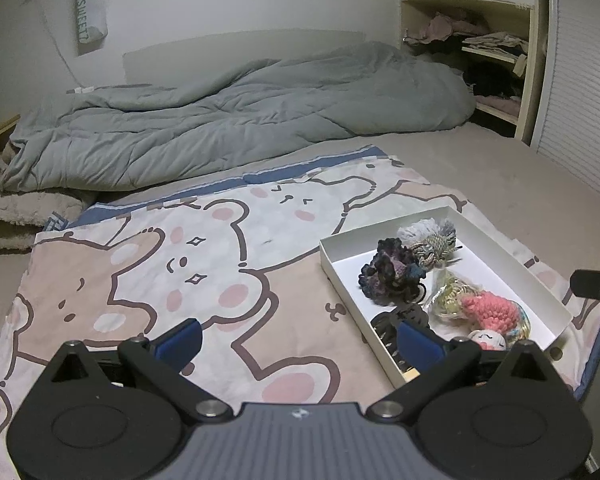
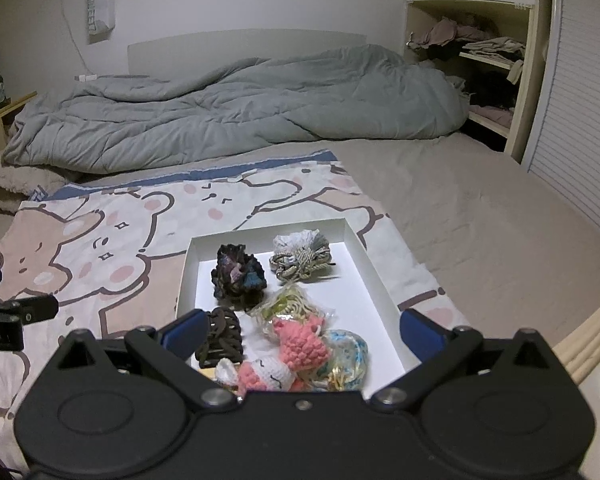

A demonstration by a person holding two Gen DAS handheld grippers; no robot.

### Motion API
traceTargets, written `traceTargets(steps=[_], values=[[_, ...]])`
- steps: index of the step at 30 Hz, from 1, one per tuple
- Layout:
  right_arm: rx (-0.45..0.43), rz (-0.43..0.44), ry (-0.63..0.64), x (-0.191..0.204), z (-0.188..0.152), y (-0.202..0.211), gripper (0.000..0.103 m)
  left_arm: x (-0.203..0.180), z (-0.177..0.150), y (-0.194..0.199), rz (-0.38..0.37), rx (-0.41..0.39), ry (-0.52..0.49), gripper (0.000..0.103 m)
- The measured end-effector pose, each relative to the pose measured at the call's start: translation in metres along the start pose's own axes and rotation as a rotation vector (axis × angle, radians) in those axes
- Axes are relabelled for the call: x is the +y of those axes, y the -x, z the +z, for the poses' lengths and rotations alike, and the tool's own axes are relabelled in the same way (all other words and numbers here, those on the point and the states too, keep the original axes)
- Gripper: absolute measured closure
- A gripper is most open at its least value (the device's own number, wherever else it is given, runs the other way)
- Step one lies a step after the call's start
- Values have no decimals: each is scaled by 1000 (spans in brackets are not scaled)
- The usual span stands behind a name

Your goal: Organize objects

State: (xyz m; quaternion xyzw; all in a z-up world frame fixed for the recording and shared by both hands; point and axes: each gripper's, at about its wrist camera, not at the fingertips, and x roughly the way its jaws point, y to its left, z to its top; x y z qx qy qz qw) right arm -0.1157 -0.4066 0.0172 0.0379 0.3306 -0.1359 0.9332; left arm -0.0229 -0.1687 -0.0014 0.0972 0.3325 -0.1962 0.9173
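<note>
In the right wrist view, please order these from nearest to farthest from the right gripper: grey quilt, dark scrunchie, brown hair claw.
Measured from the right gripper, jaws open:
1. Brown hair claw, in the white box, beside the left finger.
2. Dark scrunchie, farther back in the box.
3. Grey quilt, across the bed's far end.

Words you can read

A white bag (image 1: pixel 91 10) hangs on the wall, and its side says "SWEET" in green letters running down.

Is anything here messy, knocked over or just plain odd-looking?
Nothing spilled or broken. The hair accessories all sit inside the white box on the bear blanket. Only the grey duvet behind lies crumpled, and clothes on the shelves look loosely piled.
</note>
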Motion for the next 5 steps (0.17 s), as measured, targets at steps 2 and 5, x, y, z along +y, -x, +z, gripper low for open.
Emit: traceTargets(steps=[2, 5], values=[[3, 3, 2, 0, 0, 0, 0, 1, 0, 0, -2, -2, 6, 1], [8, 5, 3, 0, 0, -1, 0, 0, 1, 1, -6, -4, 7, 1]])
